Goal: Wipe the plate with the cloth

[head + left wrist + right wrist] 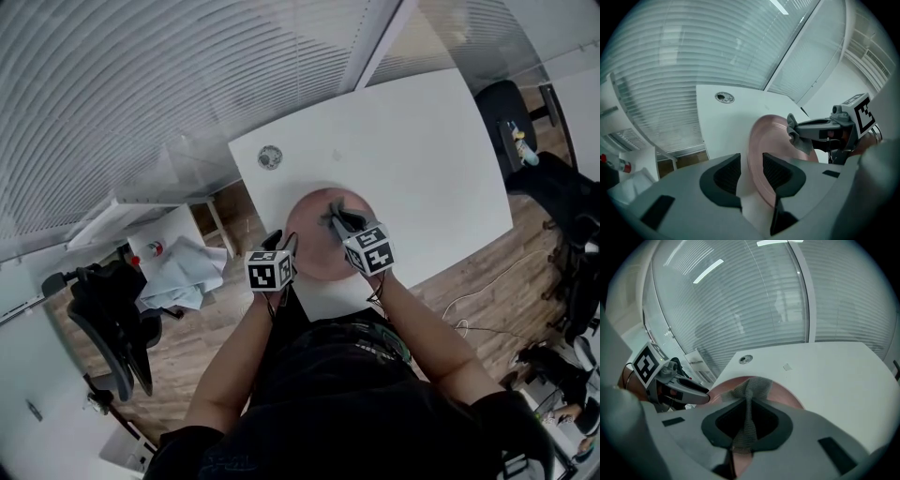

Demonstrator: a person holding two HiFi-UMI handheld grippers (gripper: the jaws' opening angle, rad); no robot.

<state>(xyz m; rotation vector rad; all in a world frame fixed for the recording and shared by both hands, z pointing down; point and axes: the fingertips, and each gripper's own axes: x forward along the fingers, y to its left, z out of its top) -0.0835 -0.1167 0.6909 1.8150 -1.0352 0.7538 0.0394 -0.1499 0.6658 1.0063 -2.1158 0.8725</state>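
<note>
**Plate held at rim, cloth on its face**

A pink plate is seen on the white worktop, close to the near edge and directly ahead of the person. The plate's near-left rim is pinched by the left claw; in the left gripper view the rim is seen running between the two dark pads, which are closed onto it. Whether the plate lies flat or is raised slightly cannot be told.

A grey cloth is clamped in the right claw, its jaws pressed together on the fabric. The free end of the cloth is bunched past the jaw tips and is laid against the upper face of the plate, toward the right side in the head view. The two claws are near each other, over opposite sides of the plate.

A round metal grommet is set into the worktop at the far left, well apart from the plate. A dark office chair is noted on the wooden floor to the left.
</note>
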